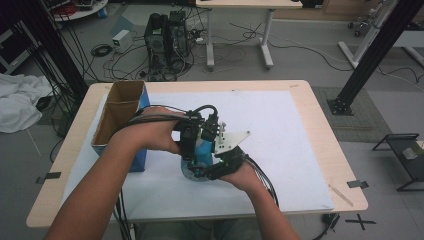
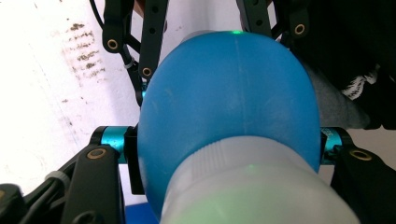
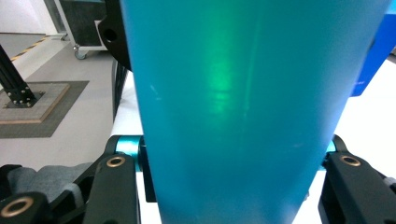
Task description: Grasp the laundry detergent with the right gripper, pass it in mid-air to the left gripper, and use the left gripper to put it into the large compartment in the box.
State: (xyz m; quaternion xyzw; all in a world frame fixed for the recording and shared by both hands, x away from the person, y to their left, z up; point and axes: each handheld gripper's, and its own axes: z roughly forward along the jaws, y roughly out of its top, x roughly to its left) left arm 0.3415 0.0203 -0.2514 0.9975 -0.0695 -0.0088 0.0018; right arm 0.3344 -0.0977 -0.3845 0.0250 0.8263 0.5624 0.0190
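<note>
Bottle: a blue bottle [image 1: 201, 153] with a pale ribbed cap [image 2: 252, 186], held just above the middle of the counter, near my edge.
Left gripper [image 1: 187, 142]: my fingers [image 2: 133, 158] are clamped on both sides of the bottle's rounded shoulder — the cap end points back at my camera.
Right gripper [image 1: 222, 162]: my fingers [image 3: 144, 163] are pressed against both sides of the bottle's straight blue body, so both of my grippers hold the one bottle.
Hands: they meet over the white sheet [image 1: 280, 135], cables trailing back along my forearms.
Counter [image 1: 320, 120]: pale wood under the sheet.
Box: an open cardboard box [image 1: 120, 115] with blue sides — it stands at the sheet's left edge, just beside my left hand.
</note>
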